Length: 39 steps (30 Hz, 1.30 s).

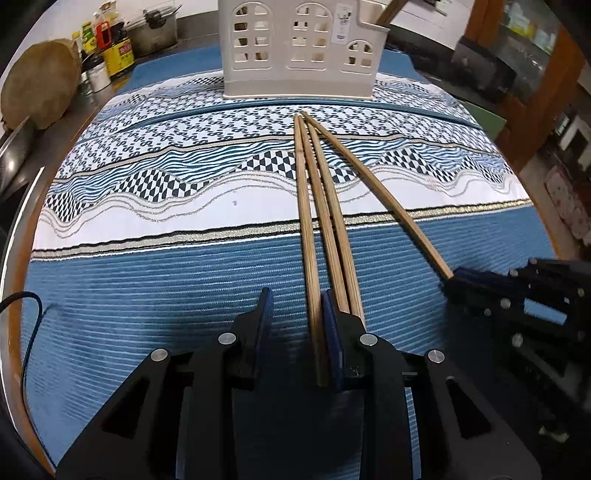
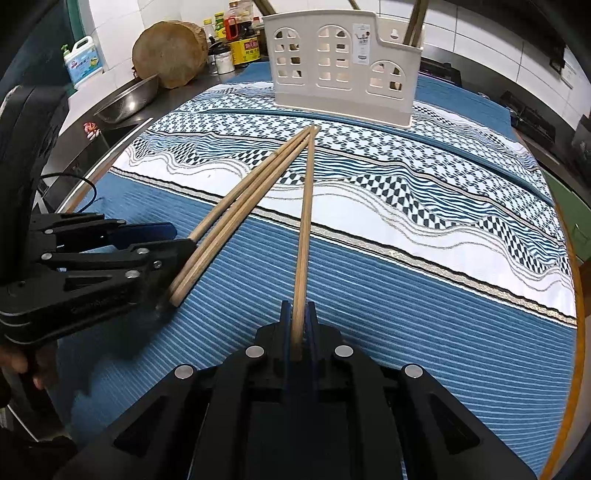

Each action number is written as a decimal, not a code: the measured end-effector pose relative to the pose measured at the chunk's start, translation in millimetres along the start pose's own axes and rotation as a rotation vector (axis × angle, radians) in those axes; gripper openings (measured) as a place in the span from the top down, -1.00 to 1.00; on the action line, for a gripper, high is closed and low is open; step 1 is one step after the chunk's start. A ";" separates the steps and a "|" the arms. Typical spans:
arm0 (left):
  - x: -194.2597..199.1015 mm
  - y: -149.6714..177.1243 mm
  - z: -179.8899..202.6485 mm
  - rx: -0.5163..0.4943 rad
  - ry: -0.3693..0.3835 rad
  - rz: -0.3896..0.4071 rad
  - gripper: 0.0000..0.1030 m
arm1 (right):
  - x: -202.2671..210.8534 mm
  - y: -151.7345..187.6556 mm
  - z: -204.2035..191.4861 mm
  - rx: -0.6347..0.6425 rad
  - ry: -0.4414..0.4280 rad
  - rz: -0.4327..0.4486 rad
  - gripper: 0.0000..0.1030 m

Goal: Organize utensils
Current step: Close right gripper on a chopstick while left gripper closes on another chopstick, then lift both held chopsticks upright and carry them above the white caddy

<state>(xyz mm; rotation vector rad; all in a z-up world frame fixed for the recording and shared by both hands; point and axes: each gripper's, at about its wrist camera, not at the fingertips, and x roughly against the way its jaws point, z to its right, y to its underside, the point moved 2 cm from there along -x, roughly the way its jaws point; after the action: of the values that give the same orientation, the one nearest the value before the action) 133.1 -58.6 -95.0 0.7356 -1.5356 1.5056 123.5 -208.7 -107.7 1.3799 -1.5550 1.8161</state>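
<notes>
Four long wooden chopsticks lie on the cloth with their tips together, near a cream utensil holder [image 1: 295, 48] [image 2: 340, 66] that has window cut-outs. My left gripper [image 1: 297, 295] [image 2: 177, 236] is open. One of the three chopsticks [image 1: 321, 206] [image 2: 243, 206] lies between its fingers against the right pad, and the other two rest outside that finger. My right gripper [image 2: 298, 306] [image 1: 452, 280] is shut on the thick end of the single chopstick [image 2: 306, 221] [image 1: 388, 199]. More wooden sticks [image 2: 415, 22] stand in the holder's right compartment.
A blue and white patterned cloth [image 2: 406, 295] covers the table. At the back left are a round wooden block [image 2: 170, 51], sauce bottles [image 2: 240, 33], a metal bowl [image 2: 129, 99] and a detergent bottle [image 2: 83, 59]. A black cable [image 1: 26, 332] runs along the left edge.
</notes>
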 end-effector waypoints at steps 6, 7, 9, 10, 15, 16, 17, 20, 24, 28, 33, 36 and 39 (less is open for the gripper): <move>-0.3 0.2 3.8 -0.001 -0.029 -0.007 0.45 | 0.6 1.0 -0.5 -0.002 0.001 -0.001 0.86; -1.0 -0.9 3.9 0.002 -0.033 -0.014 0.45 | 0.2 1.2 -0.4 -0.001 0.001 -0.003 0.86; -1.7 -3.8 3.2 0.026 -0.038 -0.032 0.45 | -0.3 1.0 -0.3 0.000 0.001 -0.005 0.86; -1.8 -4.7 2.0 0.037 -0.037 -0.035 0.45 | -0.4 1.0 -0.2 0.000 0.000 -0.006 0.86; -0.6 -2.8 1.9 0.044 -0.032 -0.023 0.51 | -0.5 1.3 -0.7 0.001 -0.002 -0.007 0.86; 0.0 -2.2 2.3 0.039 -0.038 -0.021 0.61 | -0.3 1.2 -0.7 0.000 -0.002 -0.005 0.86; 0.6 -1.8 2.6 0.036 -0.032 -0.021 0.82 | 0.4 1.0 -0.7 0.001 -0.003 -0.003 0.86; 1.1 -0.5 4.3 0.017 -0.025 -0.017 0.87 | 5.4 -1.3 -1.3 0.005 -0.004 0.009 0.86; 1.2 0.0 1.2 0.031 -0.008 -0.008 0.89 | 17.6 -7.6 0.7 0.011 -0.003 0.040 0.86; 1.0 0.9 3.5 0.016 0.006 0.012 0.89 | 29.7 -16.2 4.4 0.014 -0.004 0.072 0.86; 13.6 -5.1 2.1 0.017 0.046 0.038 0.89 | 54.8 -32.0 7.0 0.032 0.004 0.136 0.87; 27.0 -13.5 1.4 0.016 0.059 0.070 0.89 | 74.9 -47.0 11.9 0.041 0.014 0.196 0.87; 45.1 -29.2 0.5 0.011 0.070 0.127 0.89 | 94.6 -65.0 19.0 0.039 0.013 0.255 0.87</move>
<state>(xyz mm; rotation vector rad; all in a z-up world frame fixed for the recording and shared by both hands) 137.0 -55.6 -41.5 0.5944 -1.5471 1.6172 140.6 -233.5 4.7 1.2292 -1.7652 2.0070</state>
